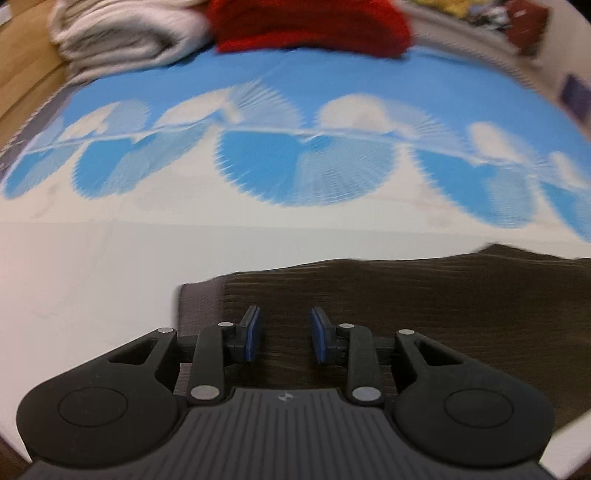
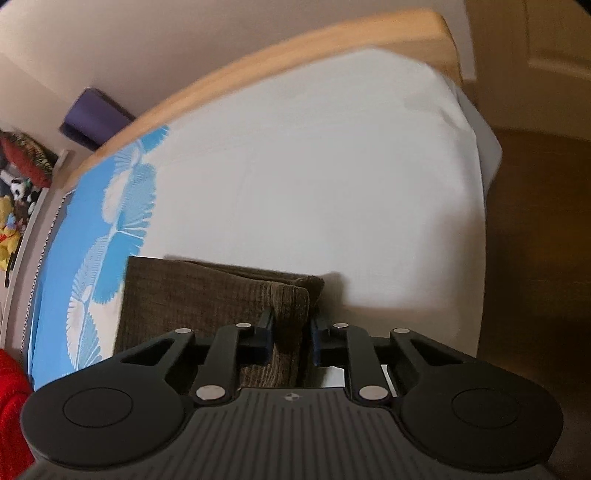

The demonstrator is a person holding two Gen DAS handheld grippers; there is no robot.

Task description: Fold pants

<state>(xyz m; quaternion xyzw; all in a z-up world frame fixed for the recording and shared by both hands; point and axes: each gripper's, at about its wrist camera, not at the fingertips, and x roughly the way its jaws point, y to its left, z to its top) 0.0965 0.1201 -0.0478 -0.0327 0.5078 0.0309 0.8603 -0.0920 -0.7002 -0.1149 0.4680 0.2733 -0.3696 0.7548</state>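
Your right gripper (image 2: 291,336) has its fingers pinching a bunched corner of the pants (image 2: 207,295), brown corduroy lying on the bed (image 2: 314,184). Your left gripper (image 1: 284,334) hangs over the same cloth with fingers spread, nothing between them, fabric right beneath; contact unclear. Pants look soft, limp, fairly thick, grippy ribbing, so probably no slipping, but layers may sag or separate. Best hold seems the stacked edge or corner, all layers together. White blanket (image 1: 122,33) and red cloth (image 1: 314,26) sit well apart at the far end.
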